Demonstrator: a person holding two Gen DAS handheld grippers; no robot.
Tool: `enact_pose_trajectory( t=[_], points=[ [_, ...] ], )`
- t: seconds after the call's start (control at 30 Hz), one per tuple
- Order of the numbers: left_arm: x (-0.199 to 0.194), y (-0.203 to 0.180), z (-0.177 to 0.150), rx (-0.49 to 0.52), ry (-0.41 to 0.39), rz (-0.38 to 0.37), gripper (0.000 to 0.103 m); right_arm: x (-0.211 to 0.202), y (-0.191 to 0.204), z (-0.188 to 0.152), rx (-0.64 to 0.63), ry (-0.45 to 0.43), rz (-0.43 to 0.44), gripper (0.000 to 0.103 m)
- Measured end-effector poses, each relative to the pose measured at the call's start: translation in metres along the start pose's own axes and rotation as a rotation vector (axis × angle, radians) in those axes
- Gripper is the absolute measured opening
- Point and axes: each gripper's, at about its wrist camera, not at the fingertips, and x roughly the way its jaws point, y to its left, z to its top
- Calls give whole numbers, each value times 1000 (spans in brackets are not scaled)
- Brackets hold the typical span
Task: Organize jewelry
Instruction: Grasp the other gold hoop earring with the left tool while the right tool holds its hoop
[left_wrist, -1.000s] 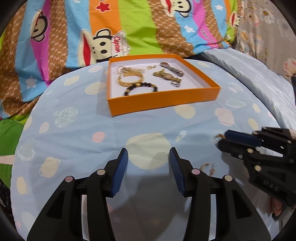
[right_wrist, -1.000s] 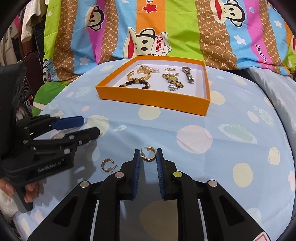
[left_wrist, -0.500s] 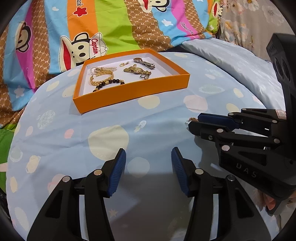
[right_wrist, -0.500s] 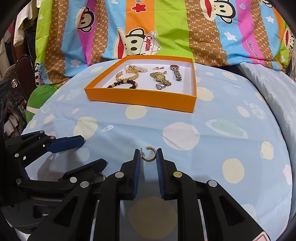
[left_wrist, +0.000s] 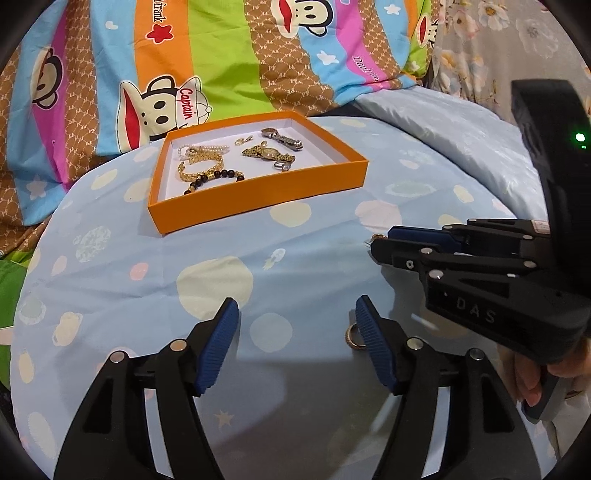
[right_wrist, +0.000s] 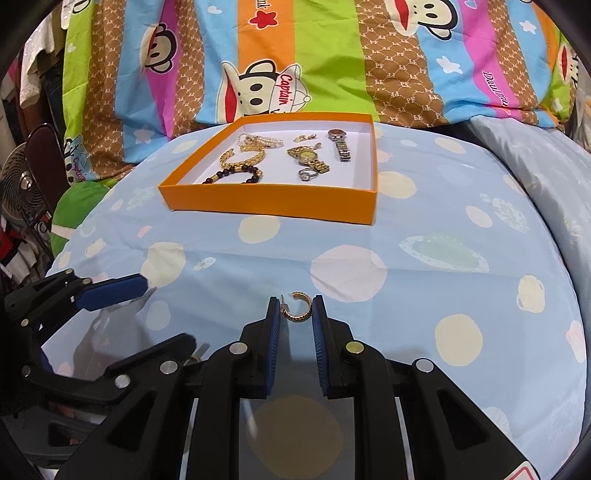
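An orange tray (left_wrist: 280, 190) (right_wrist: 273, 203) sits on the blue dotted bedspread and holds watches, bracelets, a pearl string and a ring. My right gripper (right_wrist: 295, 312) is shut on a gold hoop earring (right_wrist: 298, 313), held just above the bedspread. It also shows in the left wrist view (left_wrist: 380, 242), at the right. My left gripper (left_wrist: 297, 319) is open and empty over the bedspread. A second gold hoop earring (left_wrist: 352, 336) lies on the bedspread, half hidden behind the left gripper's right finger (left_wrist: 373, 343). The left gripper (right_wrist: 155, 314) also shows at the left of the right wrist view.
A striped cartoon-monkey quilt (right_wrist: 295, 55) rises behind the tray. A pale blue pillow (left_wrist: 443, 122) lies at the right. A fan (right_wrist: 22, 192) and clutter stand past the bed's left edge.
My left gripper has swung toward the right gripper, so the loose earring now shows at its right finger. The right gripper has lifted slightly with its earring still held.
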Motion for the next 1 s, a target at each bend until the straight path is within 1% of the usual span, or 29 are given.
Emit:
enact_pose_trajectory(
  t=[0.17,0.27,0.4,0.43,0.5,0.57,0.63,0.7,0.73,0.8,0.87,0.97,1.0],
  points=[
    [-4,-5,-3,29,1,-45,64,-1,-10,1,35,-2,-5,16],
    [-7,-15,-6,64,2,-90,64,-1,-15,2,47,-4,-4,16],
    [-1,-26,-8,106,30,-81,64,-1,-16,4,55,-5,-2,16],
    [1,-26,-8,105,41,-75,64,-1,-16,4,53,-5,-2,16],
    [6,-23,-7,87,61,-74,60,-1,-16,4,51,-4,-2,16],
    [6,-21,-7,74,61,-79,59,-1,-16,4,48,-2,-2,16],
    [6,-22,-7,79,61,-79,56,-1,-15,4,46,-2,-4,16],
    [5,-22,-8,85,59,-88,46,-1,-15,4,47,-2,-5,16],
    [5,-22,-8,86,57,-93,44,-1,-15,4,48,-2,-4,16],
    [4,-22,-8,85,53,-106,33,0,-15,4,50,-2,-3,16],
    [3,-21,-8,82,51,-117,31,0,-15,3,50,-2,-3,16],
    [2,-22,-8,86,47,-131,18,0,-15,4,49,-2,-3,16],
    [3,-23,-8,89,47,-132,18,0,-15,4,49,-2,-2,16]
  ],
)
